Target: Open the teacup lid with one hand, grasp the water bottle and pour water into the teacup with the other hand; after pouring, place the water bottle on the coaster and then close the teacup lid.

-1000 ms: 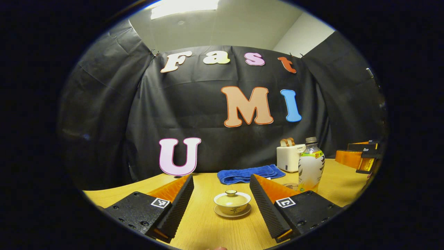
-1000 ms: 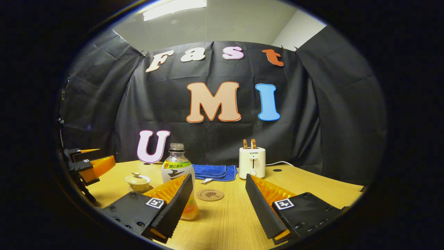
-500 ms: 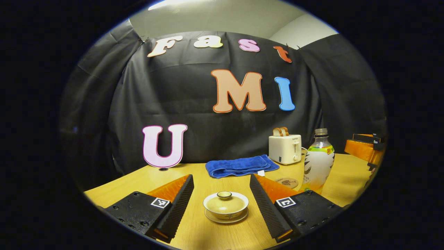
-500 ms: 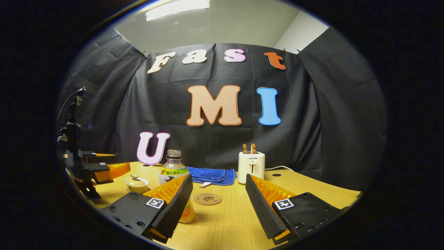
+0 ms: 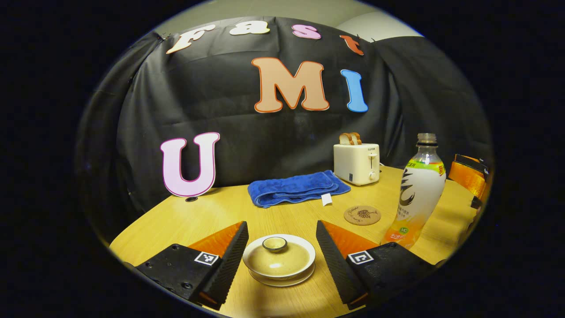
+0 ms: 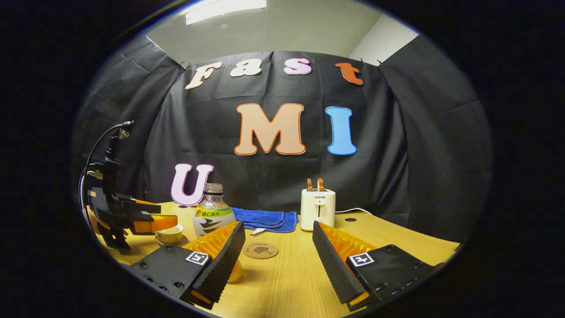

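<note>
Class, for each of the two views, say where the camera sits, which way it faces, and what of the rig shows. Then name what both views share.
Left gripper view: rides the left gripper, low over the table, facing the lidded teacup between its open fingers.
Right gripper view: rides the right gripper, facing the coaster and toaster; bottle behind its left finger; left gripper at far left.
Shared: teacup, bottle, coaster, toaster, towel.
</note>
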Demonstrator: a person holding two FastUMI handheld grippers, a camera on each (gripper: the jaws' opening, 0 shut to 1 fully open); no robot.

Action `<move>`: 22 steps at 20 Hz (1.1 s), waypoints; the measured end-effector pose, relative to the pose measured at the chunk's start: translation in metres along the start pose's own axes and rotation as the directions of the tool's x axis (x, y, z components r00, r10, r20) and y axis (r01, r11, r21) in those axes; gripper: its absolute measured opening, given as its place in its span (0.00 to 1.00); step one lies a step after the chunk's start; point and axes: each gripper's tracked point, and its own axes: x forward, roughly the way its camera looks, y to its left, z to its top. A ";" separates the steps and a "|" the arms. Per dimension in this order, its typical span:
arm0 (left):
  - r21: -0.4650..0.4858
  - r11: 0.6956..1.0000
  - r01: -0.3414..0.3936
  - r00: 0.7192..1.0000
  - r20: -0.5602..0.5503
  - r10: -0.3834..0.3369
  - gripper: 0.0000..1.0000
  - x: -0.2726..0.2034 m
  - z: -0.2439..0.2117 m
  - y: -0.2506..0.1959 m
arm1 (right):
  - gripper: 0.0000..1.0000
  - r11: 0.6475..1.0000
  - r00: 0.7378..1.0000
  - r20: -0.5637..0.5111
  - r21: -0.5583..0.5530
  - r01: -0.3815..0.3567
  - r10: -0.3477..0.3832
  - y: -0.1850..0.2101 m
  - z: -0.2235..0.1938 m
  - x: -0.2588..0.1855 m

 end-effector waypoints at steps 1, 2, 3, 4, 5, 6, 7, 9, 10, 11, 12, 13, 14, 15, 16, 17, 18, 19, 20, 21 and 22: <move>0.000 1.000 -0.001 1.000 -0.016 0.001 0.88 0.000 -0.003 0.000 | 0.94 1.000 1.000 -0.002 -0.001 0.001 -0.001 -0.001 -0.001 0.000; -0.003 1.000 -0.004 1.000 -0.027 0.004 0.83 0.002 -0.006 0.001 | 0.94 1.000 1.000 -0.004 0.000 0.003 -0.003 -0.002 -0.003 0.002; -0.005 1.000 -0.002 0.999 -0.035 0.002 0.81 0.003 -0.008 0.000 | 0.97 1.000 1.000 -0.006 0.002 0.004 -0.004 -0.003 -0.003 0.003; -0.007 1.000 -0.002 0.999 -0.042 0.002 0.77 0.004 -0.010 0.000 | 1.00 1.000 1.000 -0.008 0.005 0.005 -0.004 -0.004 -0.004 0.003; -0.008 1.000 0.003 0.999 -0.051 -0.003 0.75 0.006 -0.011 0.000 | 0.99 1.000 1.000 -0.011 0.008 0.005 -0.005 -0.004 -0.006 0.004; -0.013 1.000 0.008 0.998 -0.060 -0.008 0.74 0.008 -0.013 -0.001 | 0.98 1.000 1.000 -0.011 0.010 0.005 -0.005 -0.005 -0.006 0.004; -0.022 1.000 0.011 0.998 -0.066 -0.013 0.71 0.007 -0.013 -0.001 | 0.98 1.000 1.000 -0.014 0.011 0.004 -0.004 -0.005 -0.007 0.006; -0.036 0.999 0.007 0.998 -0.062 -0.009 0.62 0.008 -0.013 0.000 | 0.98 1.000 1.000 -0.016 0.012 -0.001 0.001 -0.004 -0.008 0.006; -0.042 0.999 0.007 0.998 -0.066 -0.010 0.60 0.009 -0.013 0.001 | 0.98 1.000 1.000 -0.015 0.011 -0.002 0.002 -0.003 -0.008 0.006; -0.042 0.999 0.002 0.998 -0.064 -0.005 0.57 0.008 -0.013 0.002 | 0.98 1.000 1.000 -0.014 0.010 -0.001 0.001 -0.004 -0.007 0.006; -0.034 0.999 -0.003 0.997 -0.071 0.001 0.55 0.009 -0.013 0.004 | 0.98 1.000 1.000 -0.014 0.010 0.000 0.000 -0.005 -0.007 0.006; -0.028 1.000 -0.012 0.997 -0.073 0.010 0.48 0.008 -0.014 0.006 | 0.98 1.000 1.000 -0.013 0.010 0.000 0.000 -0.005 -0.007 0.006; -0.024 1.000 -0.014 0.997 -0.070 0.013 0.42 0.008 -0.012 0.007 | 0.98 1.000 1.000 -0.013 0.013 0.000 0.001 -0.004 -0.006 0.006; -0.021 1.000 -0.012 0.997 -0.077 0.011 0.31 0.009 -0.014 0.006 | 0.98 1.000 1.000 -0.014 0.018 -0.003 0.004 -0.004 -0.006 0.006; -0.017 1.000 -0.010 0.997 -0.080 0.008 0.29 0.008 -0.013 0.006 | 0.98 1.000 1.000 -0.014 0.024 -0.006 0.006 -0.004 -0.005 0.006; -0.013 1.000 -0.004 0.997 -0.083 0.003 0.29 0.009 -0.013 0.005 | 0.98 1.000 1.000 -0.016 0.028 -0.006 0.007 -0.004 -0.005 0.007; -0.008 1.000 -0.001 0.996 -0.088 0.000 0.29 0.009 -0.013 0.005 | 0.98 1.000 1.000 -0.019 0.029 -0.005 0.005 -0.004 -0.006 0.007; -0.004 1.000 0.001 0.996 -0.090 -0.001 0.29 0.009 -0.014 0.005 | 0.98 1.000 1.000 -0.021 0.030 -0.003 0.004 -0.005 -0.006 0.008; 0.002 1.000 0.003 0.995 -0.097 -0.003 0.30 0.008 -0.014 0.005 | 0.98 1.000 1.000 -0.023 0.029 -0.003 0.004 -0.005 -0.006 0.008; 0.010 1.000 0.003 0.995 -0.103 -0.002 0.29 0.009 -0.014 0.005 | 0.94 1.000 1.000 -0.025 0.030 -0.003 0.004 -0.005 -0.007 0.008; 0.018 1.000 0.008 0.994 -0.111 -0.006 0.30 0.009 -0.014 0.004 | 0.98 1.000 1.000 -0.025 0.030 -0.004 0.005 -0.005 -0.006 0.008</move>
